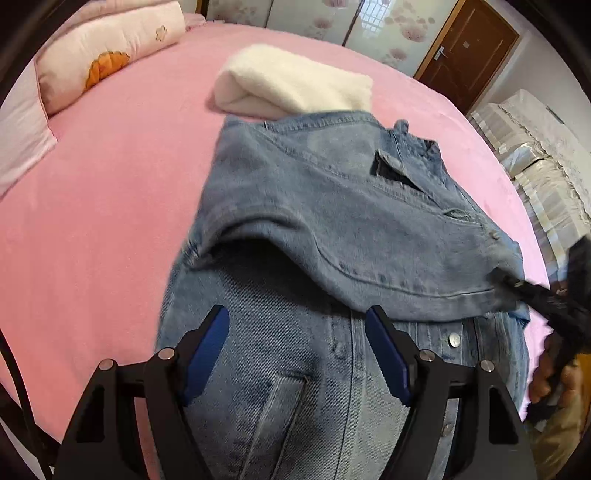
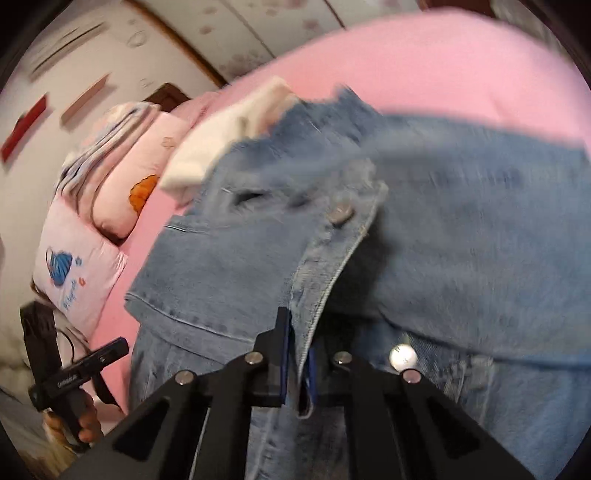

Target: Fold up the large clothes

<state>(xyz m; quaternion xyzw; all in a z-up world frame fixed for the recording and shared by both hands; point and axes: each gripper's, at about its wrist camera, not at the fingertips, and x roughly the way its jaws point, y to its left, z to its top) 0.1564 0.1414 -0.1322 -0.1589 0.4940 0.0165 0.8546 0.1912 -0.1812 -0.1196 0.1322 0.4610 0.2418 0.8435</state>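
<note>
The denim jacket [image 1: 332,229] lies on the pink bed [image 1: 110,206], one panel folded over. The right gripper [image 2: 297,360] has its jaws closed on that panel's buttoned edge. The left gripper [image 1: 295,354] hovers above the jacket, jaws wide apart, holding nothing. Beyond them lies a folded cream blanket [image 1: 295,85].

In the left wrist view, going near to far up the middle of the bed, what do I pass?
Left tongs → denim jacket → folded white fleece → bare pink sheet → floral wardrobe doors.
</note>
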